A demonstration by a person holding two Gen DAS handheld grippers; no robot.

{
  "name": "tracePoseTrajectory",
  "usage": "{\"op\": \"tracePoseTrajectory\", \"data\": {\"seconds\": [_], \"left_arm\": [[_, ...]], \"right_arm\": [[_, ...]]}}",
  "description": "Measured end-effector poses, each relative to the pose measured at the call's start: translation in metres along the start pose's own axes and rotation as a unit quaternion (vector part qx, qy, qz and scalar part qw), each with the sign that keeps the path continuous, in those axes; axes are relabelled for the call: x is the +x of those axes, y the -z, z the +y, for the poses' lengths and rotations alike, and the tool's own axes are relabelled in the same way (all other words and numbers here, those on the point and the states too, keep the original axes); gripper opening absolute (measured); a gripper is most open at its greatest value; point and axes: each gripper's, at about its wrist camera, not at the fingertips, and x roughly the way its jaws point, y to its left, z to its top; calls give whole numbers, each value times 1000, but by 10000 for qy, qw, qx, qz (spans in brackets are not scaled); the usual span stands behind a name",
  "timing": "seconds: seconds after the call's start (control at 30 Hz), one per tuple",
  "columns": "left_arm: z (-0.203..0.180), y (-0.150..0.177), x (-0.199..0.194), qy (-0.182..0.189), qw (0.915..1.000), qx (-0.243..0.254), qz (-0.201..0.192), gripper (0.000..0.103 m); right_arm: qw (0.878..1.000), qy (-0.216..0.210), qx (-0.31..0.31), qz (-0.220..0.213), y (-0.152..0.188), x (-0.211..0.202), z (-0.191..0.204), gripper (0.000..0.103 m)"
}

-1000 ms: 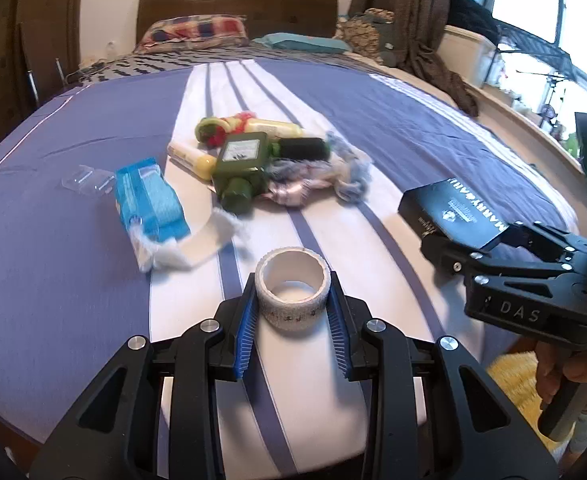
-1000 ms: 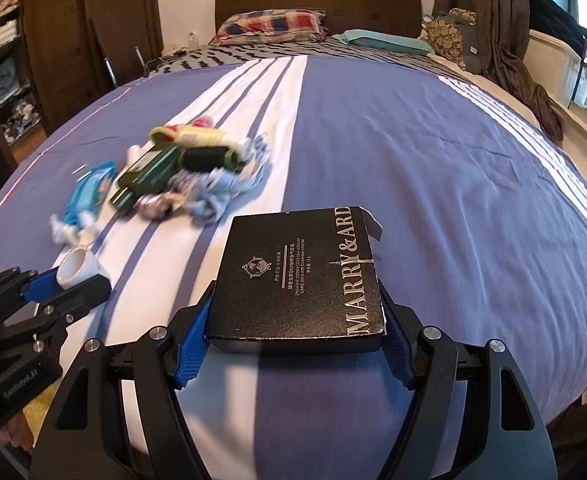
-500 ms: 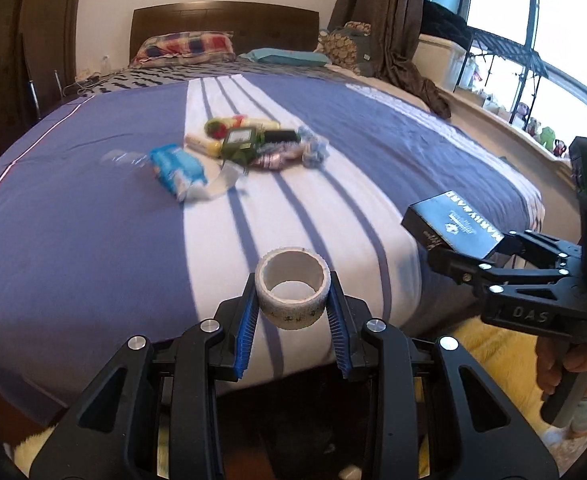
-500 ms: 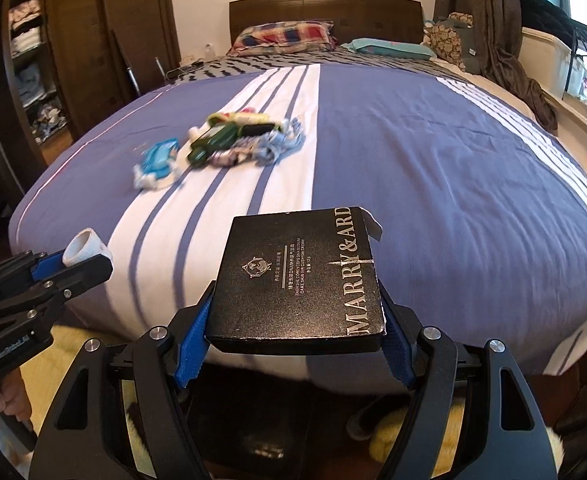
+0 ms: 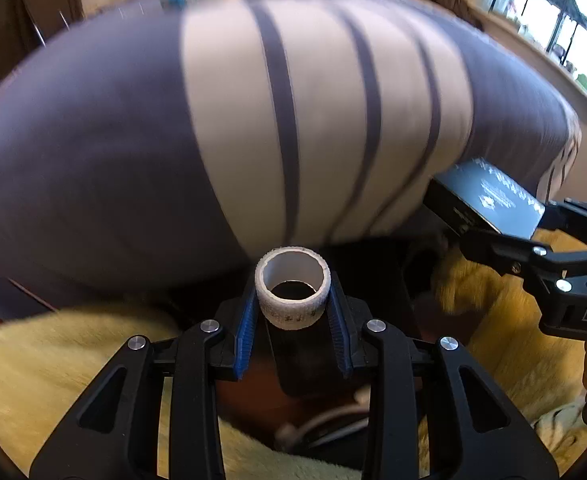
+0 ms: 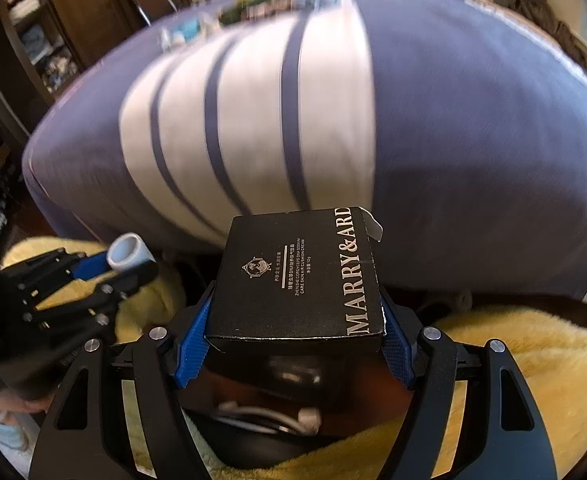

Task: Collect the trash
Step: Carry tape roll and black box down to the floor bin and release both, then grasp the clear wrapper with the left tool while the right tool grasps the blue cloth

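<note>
Both grippers swung off the striped bed [image 5: 253,100], now tilted down. Left gripper [image 5: 292,320] clamps white tape roll [image 5: 292,296]; right gripper [image 6: 295,332] pinches black cardboard box [image 6: 299,276], both near dark bin opening [image 6: 293,376] for dropping.

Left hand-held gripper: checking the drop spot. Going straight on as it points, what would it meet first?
Probably the dark opening directly below the tape roll that the left hand-held gripper holds, between yellow fluffy rugs; depth is unclear.

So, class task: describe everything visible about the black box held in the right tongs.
The black box is flat, matte cardboard with silver "MARRY&ARD" lettering, a small emblem and fine print on top. One corner flap is torn, showing white. It lies nearly level, clamped at its near sides between the blue pads of the right tongs, beyond the bed's edge.
</note>
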Motion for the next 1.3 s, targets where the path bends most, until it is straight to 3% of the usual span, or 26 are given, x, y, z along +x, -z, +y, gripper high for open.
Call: {"op": "tracePoseTrajectory", "data": {"seconds": [0.07, 0.23, 0.57, 0.73, 0.93, 1.13, 1.3], "left_arm": [[-1, 6, 19, 102, 9995, -27, 314, 31], [0, 11, 46, 182, 9976, -16, 667, 31], [2, 0, 74, 458, 9935, -32, 1040, 33], [-2, 6, 75, 445, 9935, -49, 1042, 48], [2, 3, 67, 311, 9954, -89, 903, 52], [6, -5, 44, 105, 9984, -47, 545, 56], [12, -14, 17, -71, 9998, -42, 178, 60]], "right_arm": [[9996, -28, 83, 268, 4, 18, -1, 73], [9967, -37, 315, 752, 11, 54, -9, 73], [9936, -129, 541, 980, 8, 75, -15, 74], [9935, -144, 580, 973, 6, 74, -22, 81], [9956, 38, 574, 744, 1, 60, -26, 82], [9970, -56, 668, 383, -8, 33, -30, 82], [9982, 102, 588, -65, -18, 1, -31, 82]]}}
